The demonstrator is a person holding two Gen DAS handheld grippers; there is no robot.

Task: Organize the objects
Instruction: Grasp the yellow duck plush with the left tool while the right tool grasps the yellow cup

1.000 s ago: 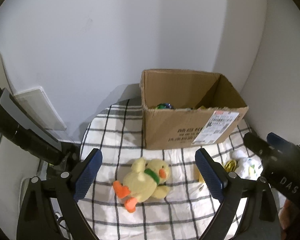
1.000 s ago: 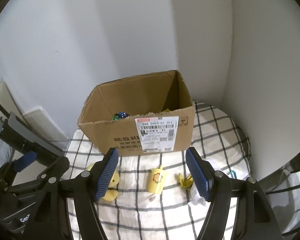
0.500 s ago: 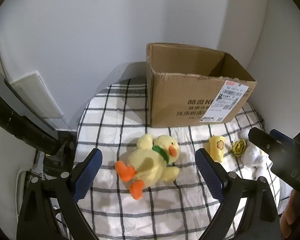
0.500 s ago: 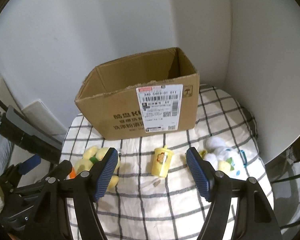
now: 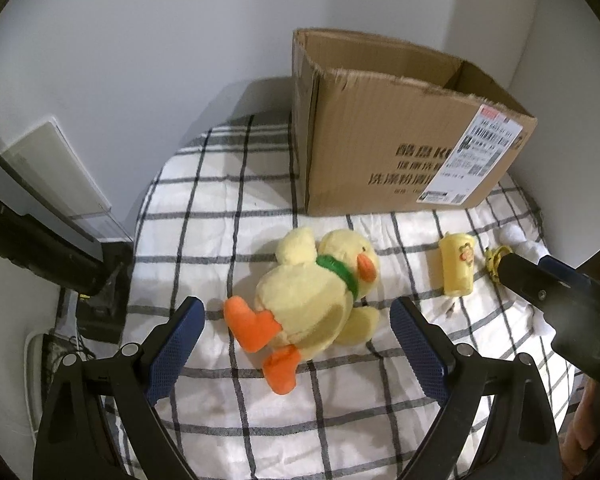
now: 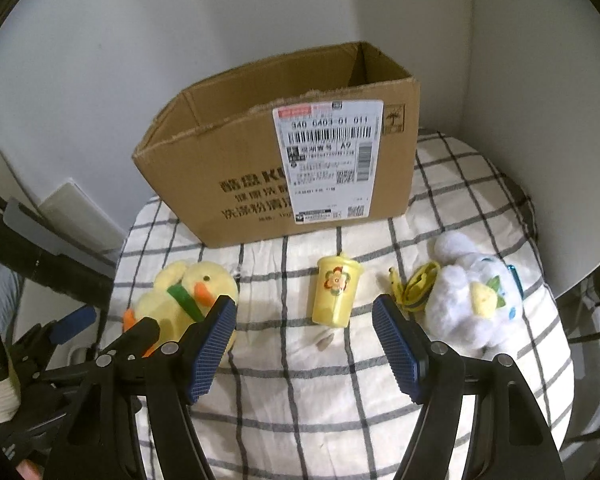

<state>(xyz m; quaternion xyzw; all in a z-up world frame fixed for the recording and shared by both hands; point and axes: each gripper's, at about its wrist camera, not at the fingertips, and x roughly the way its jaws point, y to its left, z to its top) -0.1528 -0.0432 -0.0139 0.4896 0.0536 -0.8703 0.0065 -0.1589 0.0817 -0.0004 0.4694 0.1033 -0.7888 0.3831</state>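
A: What does the left wrist view show?

B: The left gripper (image 5: 296, 344) is spread wide and grips nothing. Its two blue pads flank a yellow plush duck (image 5: 316, 300) that lies on its side on the checked cloth (image 5: 204, 208), orange feet toward the camera, green scarf at its neck. The pads do not touch the toy. Behind the duck stands an open cardboard box (image 5: 384, 148) with a shipping label on its front, set against the white wall. To the right of the duck a small yellow cup (image 5: 456, 268) lies tipped over, and beyond it the black frame of the right gripper crosses the corner, hiding most of a yellow strap (image 5: 494, 258).

A: And the right wrist view?

B: The right gripper (image 6: 304, 348) is also wide open with nothing held. The yellow cup (image 6: 336, 296), with a flower printed on it, sits just ahead between its pads, untouched. To the right lies a white plush toy (image 6: 472, 304) with the yellow strap (image 6: 416, 284) touching its left side. To the left the duck (image 6: 184, 296) rests on the cloth (image 6: 340, 400), with the left gripper's dark frame in front of it. The box (image 6: 260, 168) stands behind all three; what it contains cannot be seen from this angle.
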